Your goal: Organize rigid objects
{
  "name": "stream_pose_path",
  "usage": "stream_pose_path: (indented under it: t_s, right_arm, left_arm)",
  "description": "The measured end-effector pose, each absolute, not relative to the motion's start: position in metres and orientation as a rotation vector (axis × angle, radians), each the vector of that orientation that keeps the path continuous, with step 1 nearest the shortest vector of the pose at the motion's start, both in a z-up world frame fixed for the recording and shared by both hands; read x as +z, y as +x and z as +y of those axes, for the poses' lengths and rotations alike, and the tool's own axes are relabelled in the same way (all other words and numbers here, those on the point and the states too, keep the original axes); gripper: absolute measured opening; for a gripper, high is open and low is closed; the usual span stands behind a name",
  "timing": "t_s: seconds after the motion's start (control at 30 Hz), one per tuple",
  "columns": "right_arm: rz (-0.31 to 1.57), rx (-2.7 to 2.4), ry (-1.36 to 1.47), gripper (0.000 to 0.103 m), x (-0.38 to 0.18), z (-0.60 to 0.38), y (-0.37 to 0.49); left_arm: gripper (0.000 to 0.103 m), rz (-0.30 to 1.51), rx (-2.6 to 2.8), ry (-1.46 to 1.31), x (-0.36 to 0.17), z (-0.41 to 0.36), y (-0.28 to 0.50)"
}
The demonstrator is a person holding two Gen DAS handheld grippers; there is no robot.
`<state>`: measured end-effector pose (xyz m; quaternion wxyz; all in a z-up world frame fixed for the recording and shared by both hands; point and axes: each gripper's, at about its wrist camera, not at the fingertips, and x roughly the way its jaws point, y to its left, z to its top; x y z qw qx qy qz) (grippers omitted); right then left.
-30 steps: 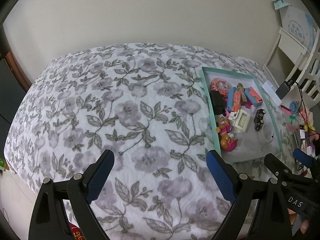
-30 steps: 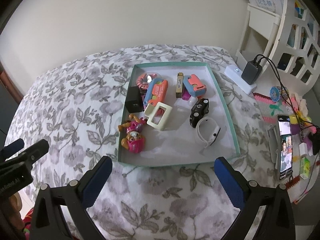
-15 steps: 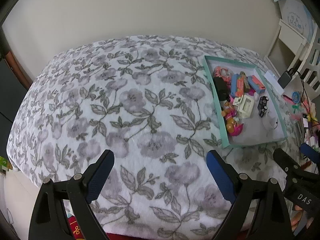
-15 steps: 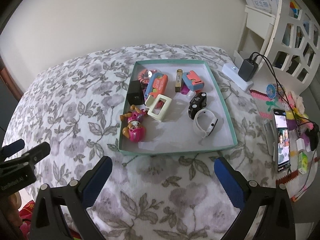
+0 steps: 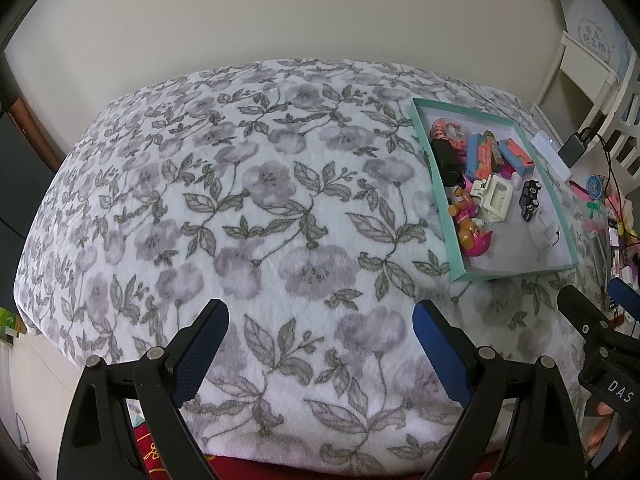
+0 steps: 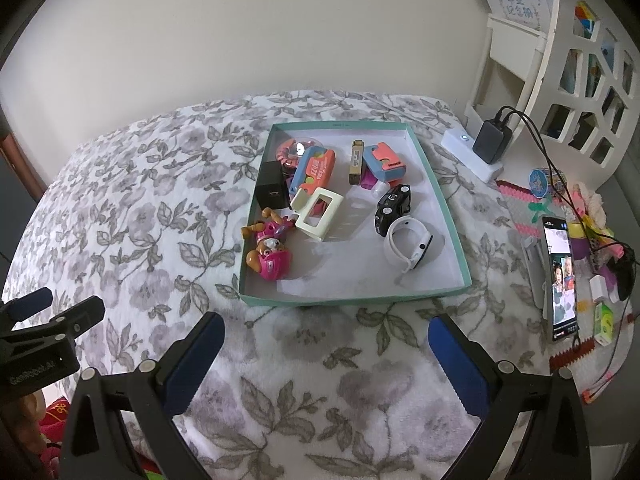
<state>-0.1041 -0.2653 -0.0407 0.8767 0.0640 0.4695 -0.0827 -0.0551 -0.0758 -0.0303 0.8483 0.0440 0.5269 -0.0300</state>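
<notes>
A teal-rimmed tray (image 6: 444, 200) lies on the floral bedspread and holds several small objects: a pink toy dog (image 6: 270, 254), a cream frame (image 6: 318, 218), a black cube (image 6: 272, 191), a black toy car (image 6: 393, 208), a white watch (image 6: 408, 249) and an orange-blue case (image 6: 314, 170). The tray also shows at the right of the left wrist view (image 5: 438, 192). My right gripper (image 6: 326, 354) is open and empty, short of the tray's near rim. My left gripper (image 5: 320, 338) is open and empty over bare bedspread, left of the tray.
A phone (image 6: 560, 276) with a lit screen, a charger (image 6: 491, 142) with cables and small clutter lie right of the tray. A white cut-out headboard (image 6: 580, 80) stands at the far right. The floral bedspread (image 5: 240, 200) stretches left to the wall.
Both grippers have drawn back and up from the bed, so the tray looks smaller and farther. Both stayed open and empty. Nothing in the tray moved.
</notes>
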Motion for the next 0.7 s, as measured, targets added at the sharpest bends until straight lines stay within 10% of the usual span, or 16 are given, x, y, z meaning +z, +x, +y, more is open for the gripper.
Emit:
stream_pose_path:
  t_s: [0.7]
  right_arm:
    - [1.007, -0.166, 0.1, 0.103, -0.0439, -0.2648, -0.0987]
  left_arm:
    - [0.094, 1.118, -0.045, 0.086, -0.0325, -0.0731, -0.052]
